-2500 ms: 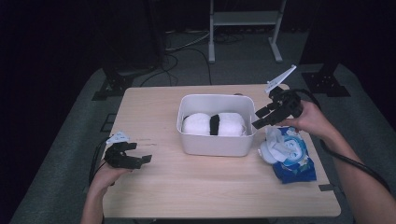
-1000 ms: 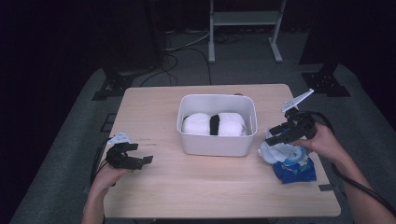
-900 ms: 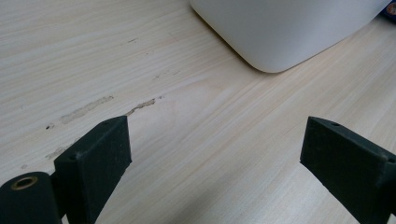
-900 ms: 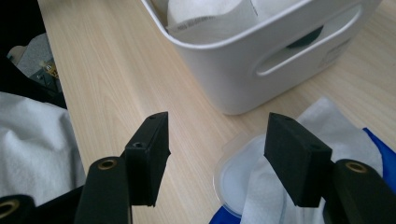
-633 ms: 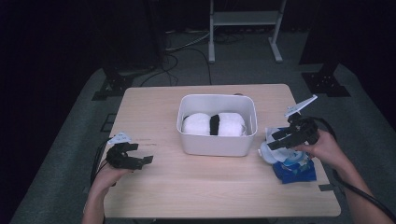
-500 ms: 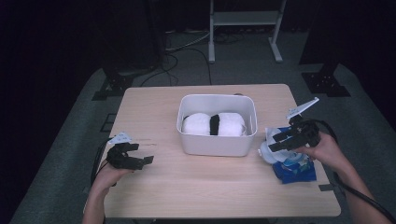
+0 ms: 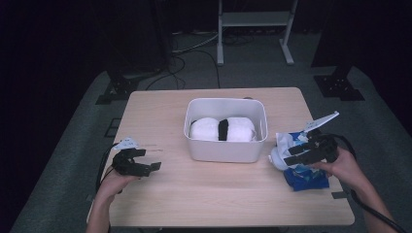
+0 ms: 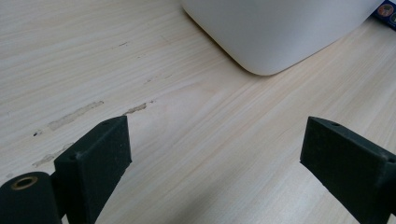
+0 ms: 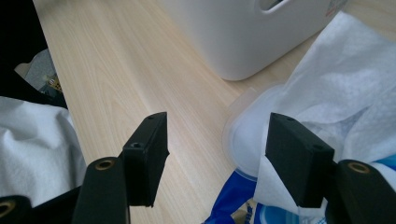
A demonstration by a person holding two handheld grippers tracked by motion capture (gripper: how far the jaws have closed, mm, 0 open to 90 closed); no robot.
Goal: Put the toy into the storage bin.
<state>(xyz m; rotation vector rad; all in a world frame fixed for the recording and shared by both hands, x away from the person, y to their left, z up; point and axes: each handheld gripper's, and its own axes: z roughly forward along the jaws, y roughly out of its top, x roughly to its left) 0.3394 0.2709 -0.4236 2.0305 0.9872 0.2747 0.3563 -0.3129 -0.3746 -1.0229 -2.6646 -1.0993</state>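
A white bin [image 7: 226,145] stands mid-table and holds white rolled bundles [image 7: 240,130] with a black band. To its right lies a blue and white wipes pack [image 7: 307,175], a white wipe [image 7: 285,143] sticking up out of it. My right gripper [image 7: 287,156] hangs low over that pack, jaws open and pointing toward the bin. In the right gripper view its jaws [image 9: 217,154] straddle the pack's round white lid edge [image 9: 243,140], and the wipe [image 9: 341,88] lies beside the right jaw. My left gripper [image 7: 150,159] rests open near the table's left edge.
In the left gripper view the open jaws [image 8: 215,158] frame bare wood with a few scuff marks [image 8: 74,114], and the bin's corner [image 8: 275,32] lies ahead. Dark floor, cables and a metal stand [image 7: 255,29] lie beyond the table's far edge.
My right gripper has come down and toward the near side, from beside the bin's right rim to just over the wipes pack. The left gripper has stayed put.
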